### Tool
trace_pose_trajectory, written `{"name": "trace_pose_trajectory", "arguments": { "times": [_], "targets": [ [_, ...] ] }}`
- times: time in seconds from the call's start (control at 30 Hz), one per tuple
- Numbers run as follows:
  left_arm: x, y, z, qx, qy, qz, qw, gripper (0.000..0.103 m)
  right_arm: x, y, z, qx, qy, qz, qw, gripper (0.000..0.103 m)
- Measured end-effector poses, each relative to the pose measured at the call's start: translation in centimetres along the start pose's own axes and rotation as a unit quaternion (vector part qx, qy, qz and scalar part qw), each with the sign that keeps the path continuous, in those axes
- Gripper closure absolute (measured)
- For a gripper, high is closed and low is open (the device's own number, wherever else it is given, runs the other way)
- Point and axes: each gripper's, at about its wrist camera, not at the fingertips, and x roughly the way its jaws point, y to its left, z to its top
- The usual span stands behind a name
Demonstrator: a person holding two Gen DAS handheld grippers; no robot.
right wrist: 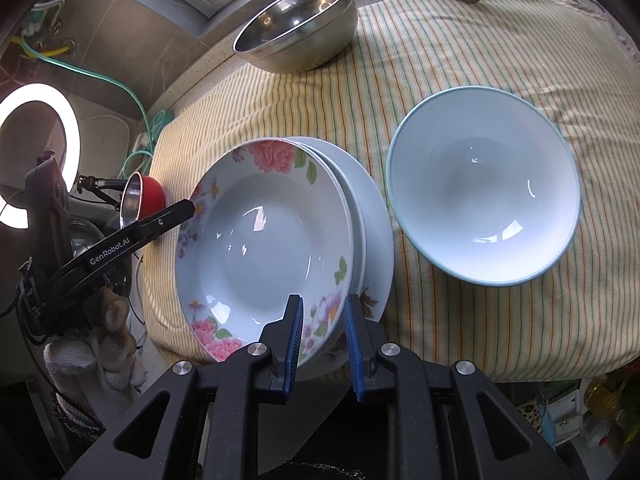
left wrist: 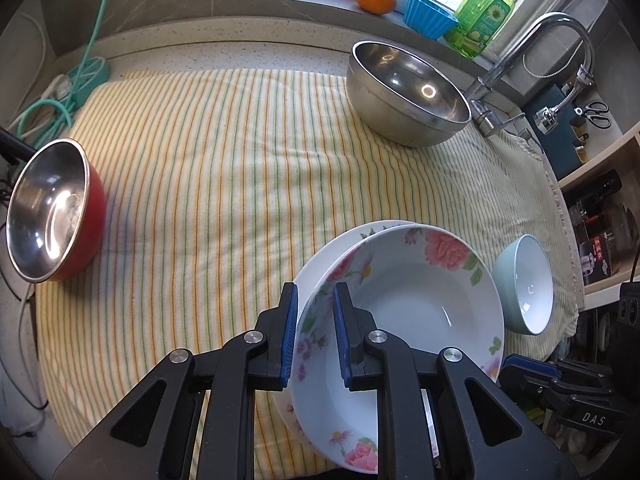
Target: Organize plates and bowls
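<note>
Your left gripper point(left wrist: 316, 336) is clamped on the near rim of the floral deep plate point(left wrist: 412, 304), which sits tilted on a flat white plate point(right wrist: 372, 216). Your right gripper point(right wrist: 323, 346) straddles the same rim, jaws a bit apart, pads not pressing. Only the right view shows your gloved hand point(right wrist: 96, 356) and the ring light point(right wrist: 40, 152). Just beside the stack is the pale blue bowl point(right wrist: 484, 184); further back, the steel bowl point(left wrist: 408, 96) and red pot point(left wrist: 52, 212) sit on the striped cloth point(left wrist: 224, 168).
</note>
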Motion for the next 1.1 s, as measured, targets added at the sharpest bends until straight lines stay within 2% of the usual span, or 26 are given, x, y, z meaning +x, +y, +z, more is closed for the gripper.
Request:
{"name": "trace_pose_trajectory", "arguments": {
  "times": [0.27,0.5,0.63,0.8,0.9,1.1],
  "targets": [
    [-1.9,0.5,-0.2,-0.018,-0.018,-0.016,0.9995,0.087,-2.7,0.6,-0.2,-0.037,-0.04,-0.011,0.998,0.083],
    [-5.5,0.9,-0.8,-0.038,-0.06,-0.021,0.9972,0.087,-6.4,-0.1,-0.4,-0.08,-0.107,-0.031,0.991,0.082],
    [-6.9,0.8,-0.8,-0.045,-0.077,-0.018,0.9959,0.087,-8.6,-1.3,-0.3,-0.085,-0.146,-0.024,0.985,0.076],
    [-7.8,0.0,-0.2,-0.045,-0.088,-0.016,0.995,0.087,-11.0,-1.8,0.5,-0.089,-0.181,-0.014,0.979,0.076],
    [-8.2,-0.7,0.5,-0.037,-0.091,-0.013,0.9951,0.081,-11.9,-1.3,1.6,-0.098,-0.188,-0.011,0.977,0.074],
    [-8.5,-1.9,2.8,-0.016,-0.101,-0.008,0.9947,0.081,-12.1,0.3,4.4,-0.108,-0.18,-0.018,0.977,0.074]
  ]
}}
